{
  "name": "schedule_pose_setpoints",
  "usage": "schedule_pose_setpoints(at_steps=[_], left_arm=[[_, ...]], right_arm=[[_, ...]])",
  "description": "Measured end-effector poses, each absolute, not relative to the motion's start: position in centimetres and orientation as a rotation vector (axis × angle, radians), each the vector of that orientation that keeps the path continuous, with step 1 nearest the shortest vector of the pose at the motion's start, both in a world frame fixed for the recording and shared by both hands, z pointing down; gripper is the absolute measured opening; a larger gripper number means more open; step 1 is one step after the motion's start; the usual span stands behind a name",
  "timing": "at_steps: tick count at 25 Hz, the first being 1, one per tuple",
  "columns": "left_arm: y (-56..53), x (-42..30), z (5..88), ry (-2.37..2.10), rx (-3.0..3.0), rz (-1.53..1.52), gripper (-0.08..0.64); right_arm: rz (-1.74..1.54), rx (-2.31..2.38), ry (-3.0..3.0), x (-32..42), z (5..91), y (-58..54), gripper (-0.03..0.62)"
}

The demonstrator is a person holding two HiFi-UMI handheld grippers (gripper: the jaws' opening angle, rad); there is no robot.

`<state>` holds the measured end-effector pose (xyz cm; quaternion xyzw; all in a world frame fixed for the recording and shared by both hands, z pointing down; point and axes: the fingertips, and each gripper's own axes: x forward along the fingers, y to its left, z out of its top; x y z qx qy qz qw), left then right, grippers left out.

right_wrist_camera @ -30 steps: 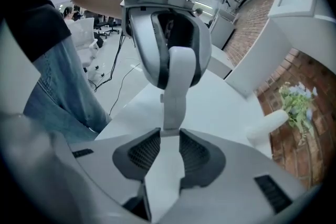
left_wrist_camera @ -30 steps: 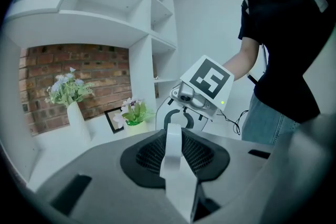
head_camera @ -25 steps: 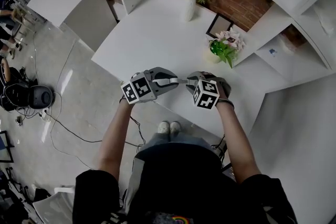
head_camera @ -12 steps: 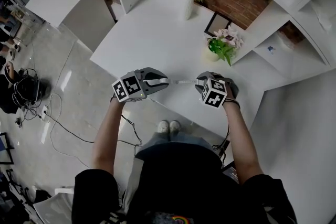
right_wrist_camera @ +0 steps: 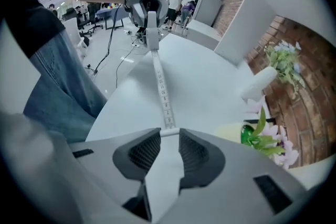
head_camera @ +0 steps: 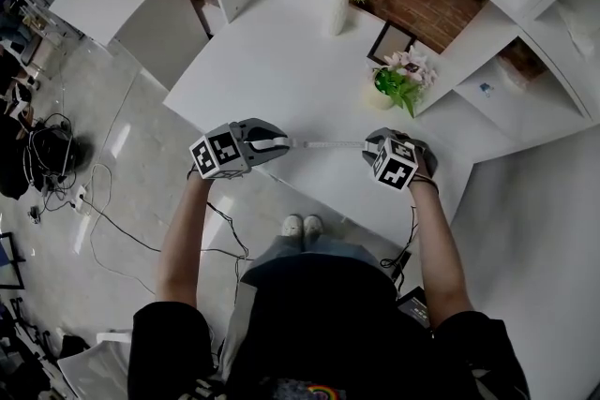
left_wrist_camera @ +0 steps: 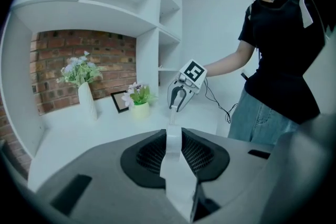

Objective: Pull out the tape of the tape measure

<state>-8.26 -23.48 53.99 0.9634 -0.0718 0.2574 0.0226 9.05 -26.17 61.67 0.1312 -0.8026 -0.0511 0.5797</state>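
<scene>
My left gripper (head_camera: 279, 142) is shut on the white tape measure case (left_wrist_camera: 175, 165), which sits wedged between its dark pads above the near edge of the white table (head_camera: 272, 61). The thin white tape (head_camera: 326, 144) runs level from the case to my right gripper (head_camera: 371, 146). In the right gripper view the numbered tape (right_wrist_camera: 163, 93) stretches away to the left gripper (right_wrist_camera: 147, 4), and my right gripper (right_wrist_camera: 169, 132) is shut on the tape's end tab. In the left gripper view the right gripper (left_wrist_camera: 179, 98) hangs ahead with the tape's end in it.
A white vase of flowers (head_camera: 337, 7), a dark picture frame (head_camera: 390, 41) and a potted plant (head_camera: 397, 85) stand at the table's back, by the brick wall. White shelves (head_camera: 525, 80) rise on the right. Cables (head_camera: 103, 220) lie on the floor at left.
Both grippers have moved apart, the left one leftward and the right one rightward. The stretch of tape between them has grown longer.
</scene>
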Motion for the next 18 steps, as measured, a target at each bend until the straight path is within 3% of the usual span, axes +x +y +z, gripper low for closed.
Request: schedule_pose_setpoints(at_steps=[18], left_arm=[[-24.0,-10.3,54.9,-0.271,2.927,0.821,0.086]], right_arm=[[-0.036,0.350,-1.850,13.9,62.1,-27.0,0.104]])
